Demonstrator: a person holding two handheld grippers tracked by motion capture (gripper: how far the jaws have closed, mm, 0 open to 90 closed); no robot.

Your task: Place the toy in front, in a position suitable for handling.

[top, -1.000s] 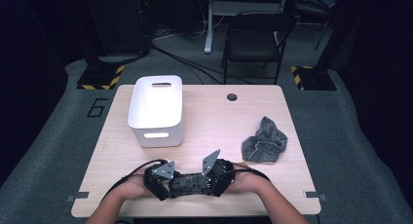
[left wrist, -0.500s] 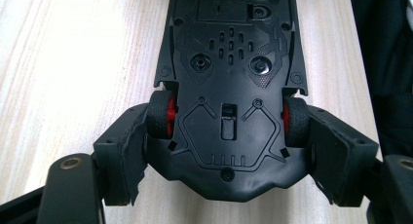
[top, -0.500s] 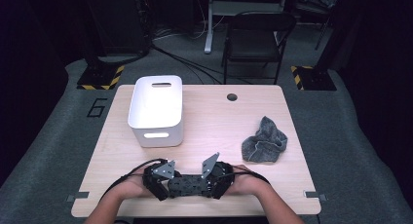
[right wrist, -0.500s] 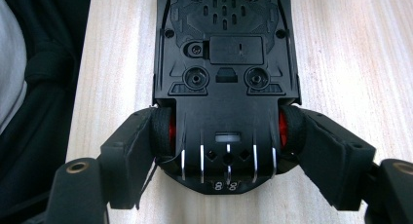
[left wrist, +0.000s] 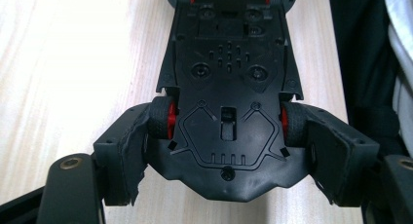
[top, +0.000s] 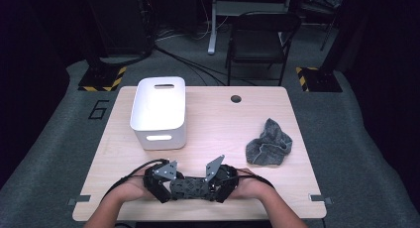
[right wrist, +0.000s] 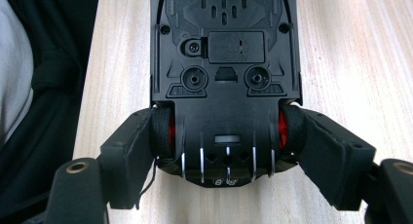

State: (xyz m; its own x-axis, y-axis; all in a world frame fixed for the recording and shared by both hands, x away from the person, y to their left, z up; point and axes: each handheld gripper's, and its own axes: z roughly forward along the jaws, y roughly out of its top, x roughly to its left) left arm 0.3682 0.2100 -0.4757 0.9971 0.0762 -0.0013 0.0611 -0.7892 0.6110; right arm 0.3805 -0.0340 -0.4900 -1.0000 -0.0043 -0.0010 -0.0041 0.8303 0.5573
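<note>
Both grippers, left (top: 166, 186) and right (top: 214, 183), grasp a toy car (top: 190, 187) over a wooden table (top: 213, 124). A white bin (top: 159, 111) sits at 11 o'clock, a grey cloth (top: 270, 143) at 2. The floor (top: 59, 139) is grey carpet.

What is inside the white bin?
In the high view the white bin looks empty: bare white walls and floor. The near wall hides the front strip of its floor. The grey cloth lies on the table, outside it.
</note>
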